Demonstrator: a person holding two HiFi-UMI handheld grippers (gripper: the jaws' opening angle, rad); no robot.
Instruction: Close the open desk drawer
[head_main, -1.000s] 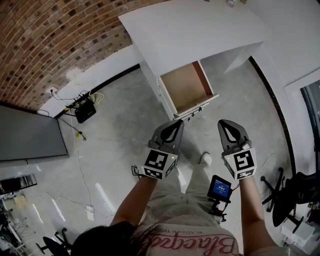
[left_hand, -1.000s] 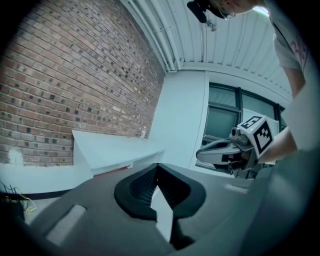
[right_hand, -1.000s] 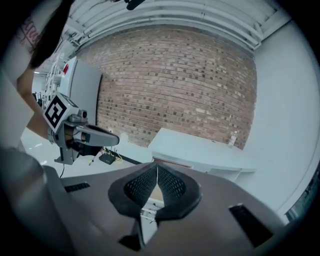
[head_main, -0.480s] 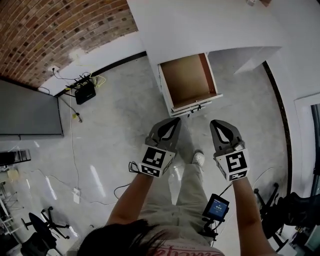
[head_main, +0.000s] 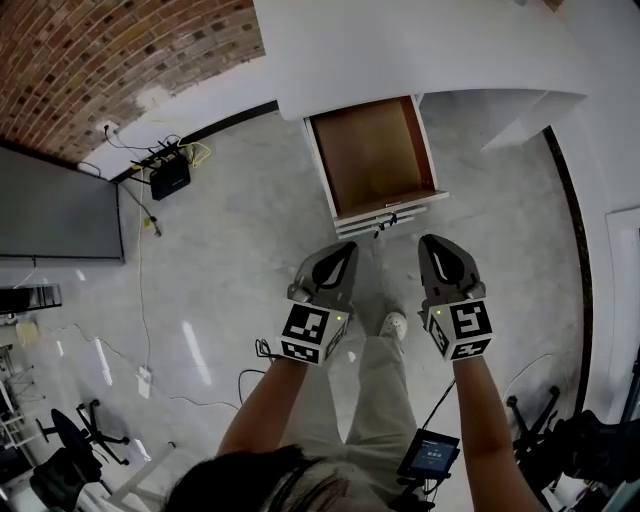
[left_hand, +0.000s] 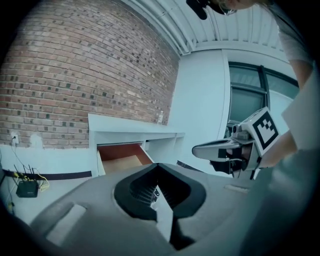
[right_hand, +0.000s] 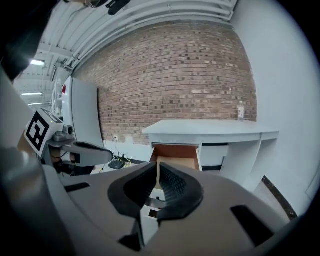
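Desk drawer (head_main: 372, 155) is sitting wide open, untouched (all of the closing left), left gripper (head_main: 346, 250) and right gripper (head_main: 434, 244) hovering near its front, both clenched on nothing.

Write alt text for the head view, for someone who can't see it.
An open, empty drawer juts from a white desk, seen from above. A person holds the left claw and right claw, both shut, just short of its front, not touching it, over a grey floor.
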